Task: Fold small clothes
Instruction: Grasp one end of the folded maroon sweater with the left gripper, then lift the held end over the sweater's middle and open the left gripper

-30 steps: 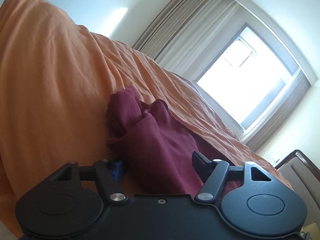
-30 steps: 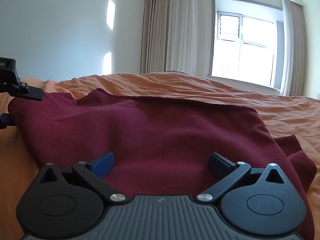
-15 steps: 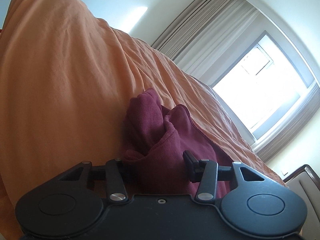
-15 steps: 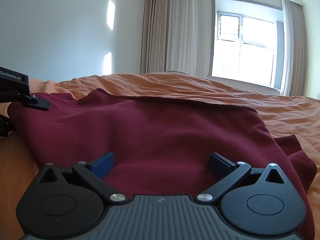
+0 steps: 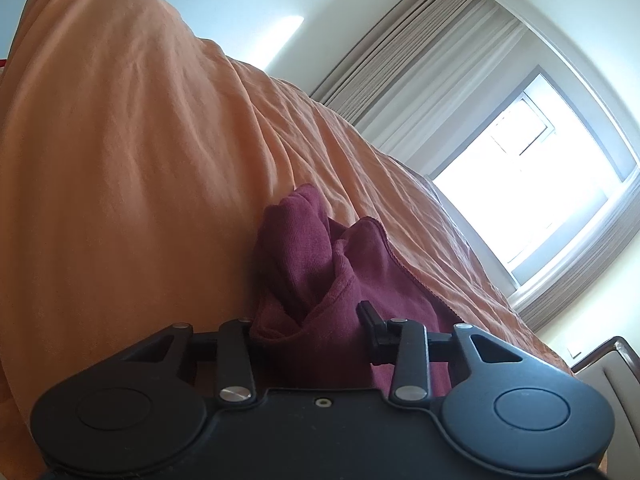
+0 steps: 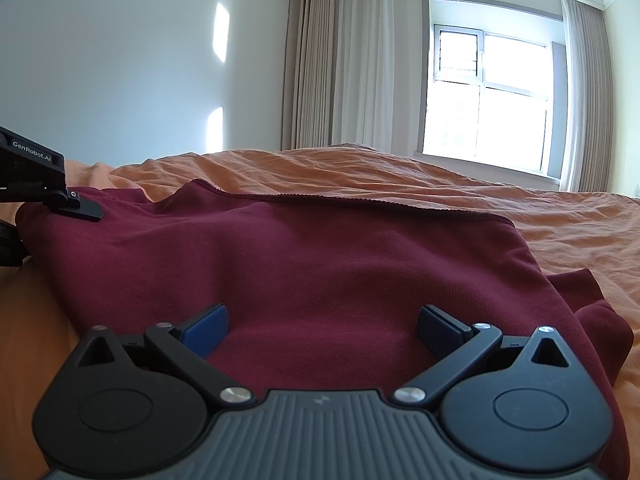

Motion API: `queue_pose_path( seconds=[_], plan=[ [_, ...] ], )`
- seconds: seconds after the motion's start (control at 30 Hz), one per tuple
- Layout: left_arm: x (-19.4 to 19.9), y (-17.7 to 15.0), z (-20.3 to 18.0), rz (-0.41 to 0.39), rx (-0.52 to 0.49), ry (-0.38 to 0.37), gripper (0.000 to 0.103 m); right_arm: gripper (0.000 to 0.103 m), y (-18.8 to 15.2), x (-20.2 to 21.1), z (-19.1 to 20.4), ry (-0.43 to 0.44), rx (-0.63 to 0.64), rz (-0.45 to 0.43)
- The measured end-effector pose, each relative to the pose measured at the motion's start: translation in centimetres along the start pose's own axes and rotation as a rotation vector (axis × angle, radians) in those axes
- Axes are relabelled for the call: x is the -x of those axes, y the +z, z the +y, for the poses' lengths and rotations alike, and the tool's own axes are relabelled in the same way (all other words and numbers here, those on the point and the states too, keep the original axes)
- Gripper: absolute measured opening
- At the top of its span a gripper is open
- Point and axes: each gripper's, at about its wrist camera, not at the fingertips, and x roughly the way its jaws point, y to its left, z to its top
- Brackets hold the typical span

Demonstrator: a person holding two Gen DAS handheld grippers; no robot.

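**Pinching the corner before the fold**

Maroon garment (image 6: 320,264) lies spread on the orange bedspread (image 6: 520,204). Left gripper (image 5: 308,332) has just been closing around a bunched corner; let it bite fully before lifting. Right gripper (image 6: 322,330) sits wide open, gripping nothing.

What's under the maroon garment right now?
The maroon garment lies on the orange bedspread, which shows all around it. Whatever lies beneath its middle is covered.
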Motion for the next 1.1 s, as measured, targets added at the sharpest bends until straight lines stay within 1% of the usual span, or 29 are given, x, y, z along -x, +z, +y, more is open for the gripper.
queue_pose_path(
  seconds=[0.07, 0.2, 0.23, 0.33, 0.43, 0.53, 0.67, 0.77, 0.83, 0.9, 1.0, 1.1],
  plan=[
    [0.1, 0.1, -0.5, -0.007, -0.020, 0.007, 0.029, 0.103, 0.0, 0.0, 0.0, 0.000, -0.002, 0.000],
    [0.3, 0.5, -1.5, -0.017, -0.072, 0.016, 0.020, 0.103, 0.3, -0.1, 0.0, -0.001, -0.008, 0.011],
    [0.4, 0.6, -1.8, -0.019, -0.085, 0.011, 0.015, 0.103, 0.5, -0.1, 0.0, -0.001, -0.010, 0.018],
    [0.5, 1.0, -3.2, -0.028, -0.137, -0.012, 0.013, 0.103, 1.0, -0.1, -0.1, -0.006, -0.020, 0.025],
    [1.0, 1.3, -5.5, -0.046, -0.215, -0.059, 0.013, 0.103, 1.3, 0.4, -0.2, -0.030, -0.030, 0.018],
    [1.6, 1.3, -8.5, -0.056, -0.333, -0.122, 0.012, 0.103, 1.3, 1.7, -0.4, -0.051, -0.021, -0.005],
    [2.1, 0.4, -13.1, -0.021, -0.500, -0.233, 0.012, 0.103, 0.6, 4.5, -1.3, -0.092, 0.011, -0.034],
    [2.4, -1.4, -16.7, 0.014, -0.604, -0.352, 0.012, 0.103, -0.5, 6.9, -2.7, -0.145, 0.025, -0.021],
    [2.5, -3.1, -18.9, 0.045, -0.659, -0.411, 0.012, 0.103, -1.0, 8.2, -4.2, -0.164, -0.028, 0.007],
    [2.3, -5.0, -20.4, 0.093, -0.696, -0.458, 0.012, 0.103, -1.8, 9.7, -5.9, -0.175, -0.101, 0.022],
    [1.7, -8.6, -21.9, 0.176, -0.744, -0.502, 0.012, 0.103, -3.0, 11.5, -7.7, -0.197, -0.161, 0.037],
    [0.7, -12.1, -22.5, 0.249, -0.783, -0.501, 0.012, 0.103, -4.0, 12.5, -8.3, -0.225, -0.161, 0.063]
  ],
)
